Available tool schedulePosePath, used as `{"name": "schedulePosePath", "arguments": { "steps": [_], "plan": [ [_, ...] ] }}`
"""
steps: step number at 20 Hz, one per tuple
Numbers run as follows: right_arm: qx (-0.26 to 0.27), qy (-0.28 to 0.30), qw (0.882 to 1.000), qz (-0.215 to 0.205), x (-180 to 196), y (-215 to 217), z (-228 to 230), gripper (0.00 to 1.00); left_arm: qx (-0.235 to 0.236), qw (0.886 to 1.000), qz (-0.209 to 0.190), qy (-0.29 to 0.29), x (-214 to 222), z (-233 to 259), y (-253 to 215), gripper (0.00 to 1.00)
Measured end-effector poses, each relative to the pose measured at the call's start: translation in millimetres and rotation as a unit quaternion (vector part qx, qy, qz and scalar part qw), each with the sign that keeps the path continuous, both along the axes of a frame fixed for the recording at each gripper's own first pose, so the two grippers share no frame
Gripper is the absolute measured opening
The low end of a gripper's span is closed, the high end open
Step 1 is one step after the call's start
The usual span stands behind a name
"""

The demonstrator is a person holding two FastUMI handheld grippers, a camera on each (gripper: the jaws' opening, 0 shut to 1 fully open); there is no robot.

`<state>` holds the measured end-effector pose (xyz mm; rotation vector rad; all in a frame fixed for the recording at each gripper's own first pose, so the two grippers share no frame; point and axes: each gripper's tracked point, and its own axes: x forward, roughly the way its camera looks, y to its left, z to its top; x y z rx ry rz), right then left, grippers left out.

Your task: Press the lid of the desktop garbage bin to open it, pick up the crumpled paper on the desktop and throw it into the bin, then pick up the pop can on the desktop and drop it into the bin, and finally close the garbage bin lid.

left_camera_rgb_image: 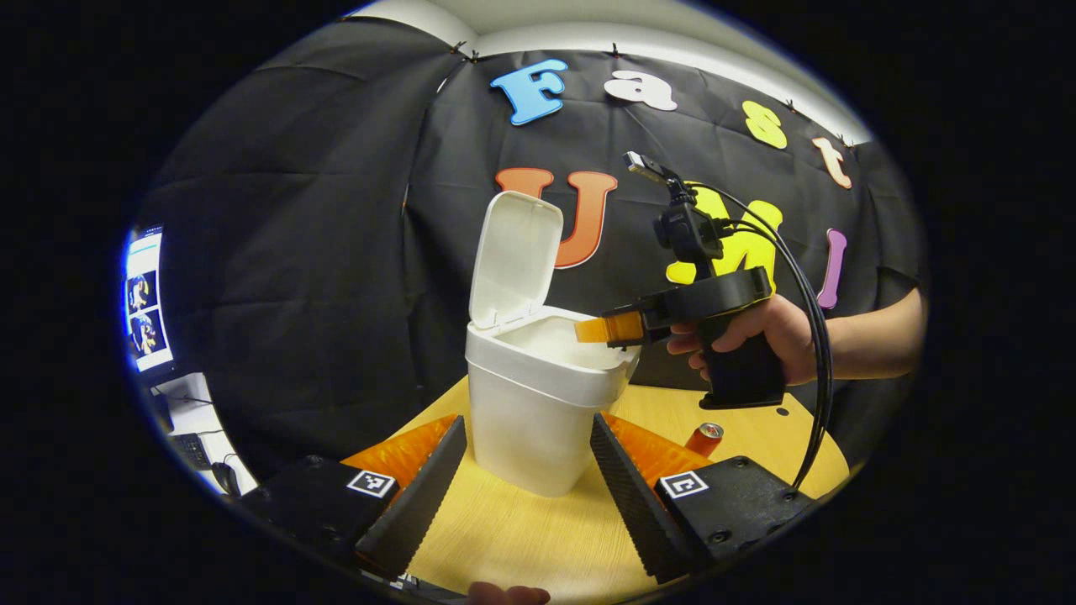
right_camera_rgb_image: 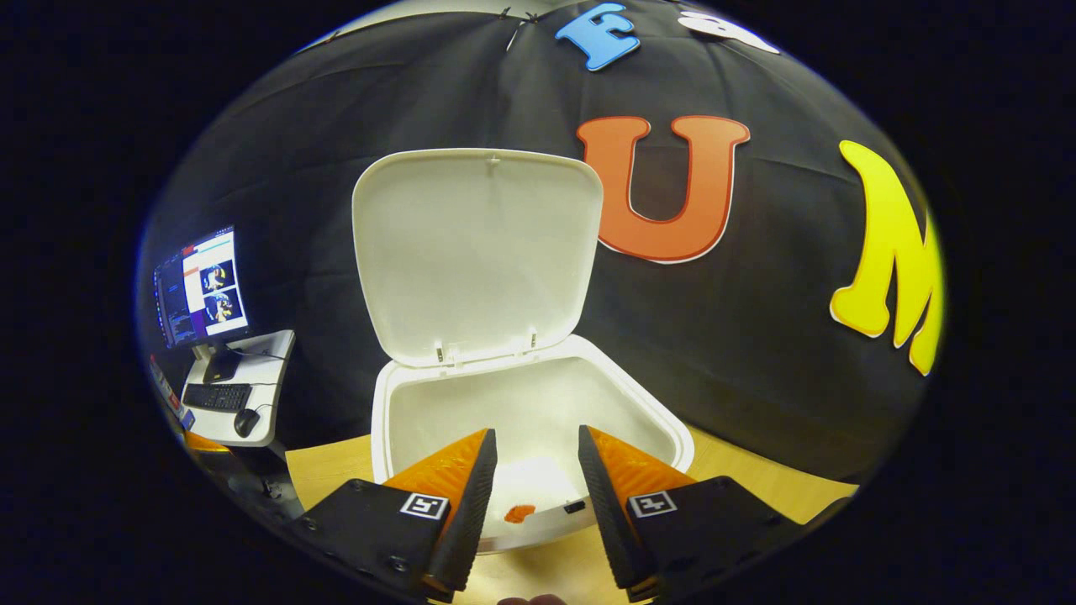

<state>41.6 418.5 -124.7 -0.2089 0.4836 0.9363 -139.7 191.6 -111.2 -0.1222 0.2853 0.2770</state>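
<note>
In the left gripper view we see the garbage bin (left_camera_rgb_image: 538, 395) standing on the wooden table (left_camera_rgb_image: 538, 538), its lid (left_camera_rgb_image: 514, 252) swung up and standing nearly upright at the far left side of the opening. Our left gripper (left_camera_rgb_image: 528, 470) sits low and near, its two fingers spread wide to either side of the bin's base; they hold nothing, and we cannot tell whether they touch the bin's walls. To the right, a hand (left_camera_rgb_image: 756, 336) holds the right gripper (left_camera_rgb_image: 601, 329) level over the bin's right rim, its tips reaching in above the opening. Just beyond the bin on the right, the pop can (left_camera_rgb_image: 704, 439) stands on the table, below that hand and apart from both grippers.

In the right gripper view we look down into the open bin (right_camera_rgb_image: 395, 403), with the lid (right_camera_rgb_image: 475, 252) raised behind the cavity. The right gripper (right_camera_rgb_image: 536, 487) hangs over the near rim with its fingers parted and nothing between them. Between the fingertips, on the pale floor of the bin, lies a small orange patch (right_camera_rgb_image: 519, 513); we cannot tell what it is. Something pale lies around it, too blurred to identify. Far left, a monitor (right_camera_rgb_image: 202, 290) stands on a small side desk (right_camera_rgb_image: 269, 353) with a keyboard (right_camera_rgb_image: 217, 397) and mouse (right_camera_rgb_image: 245, 422).
</note>
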Motion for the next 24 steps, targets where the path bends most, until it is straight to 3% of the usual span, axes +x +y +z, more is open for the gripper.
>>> {"name": "schedulePosePath", "arguments": {
  "steps": [5, 8, 19, 24],
  "plan": [
    [0.042, -0.019, 0.999, -0.017, 0, -35, 33, 0.68, 0.004, 0.999, -0.037, -0.020, 18, 6, -19, 1.00],
    [0.059, -0.042, 0.996, -0.050, 9, -75, 57, 0.85, -0.001, 0.997, -0.069, -0.018, 31, 0, -40, 0.98],
    [0.094, -0.091, 0.976, -0.175, 15, -254, 93, 0.88, 0.008, 0.980, -0.201, -0.007, 79, -29, -143, 0.99],
    [0.063, -0.096, 0.964, -0.241, 14, -343, 71, 0.88, 0.014, 0.971, -0.238, 0.009, 102, -72, -190, 0.99]
  ]
}}
